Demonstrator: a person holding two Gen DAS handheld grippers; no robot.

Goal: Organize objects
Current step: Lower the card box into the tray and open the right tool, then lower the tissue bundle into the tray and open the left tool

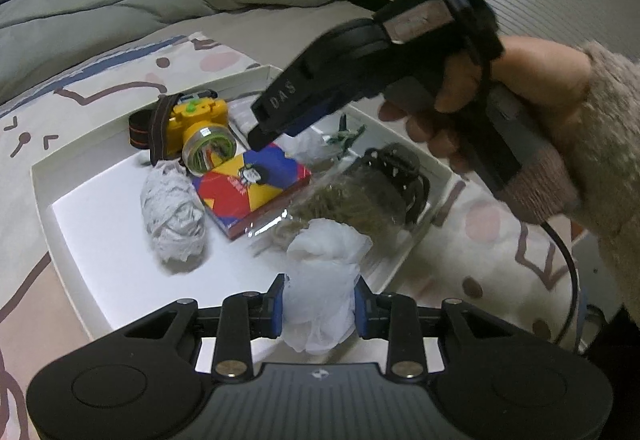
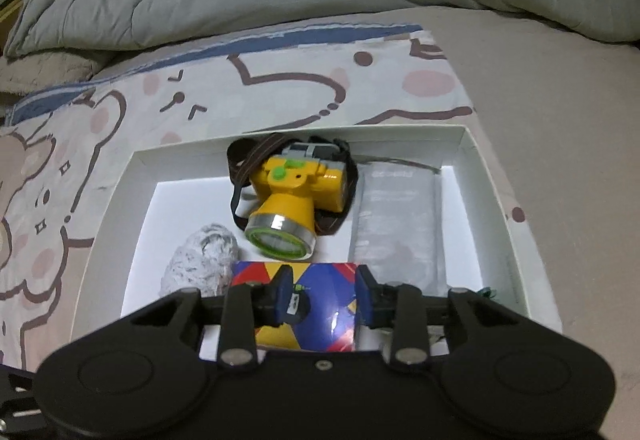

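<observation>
The left gripper (image 1: pixel 320 304) grips a white plastic bag (image 1: pixel 320 280) over the near edge of the box (image 1: pixel 44 176) on the bed. The right gripper (image 2: pixel 322 294) hangs over the colourful book (image 2: pixel 320 320) (no contact visible), jaws part open. Next: lowering the bag into the box.

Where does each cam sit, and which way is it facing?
Left wrist: on left gripper, looking down into the shallow white cardboard box; pads pinch a white plastic bag; the right gripper and hand show.
Right wrist: on right gripper, looking down over the multicoloured flat box.
Shared: yellow plastic headlamp, crumpled white paper wad.
</observation>
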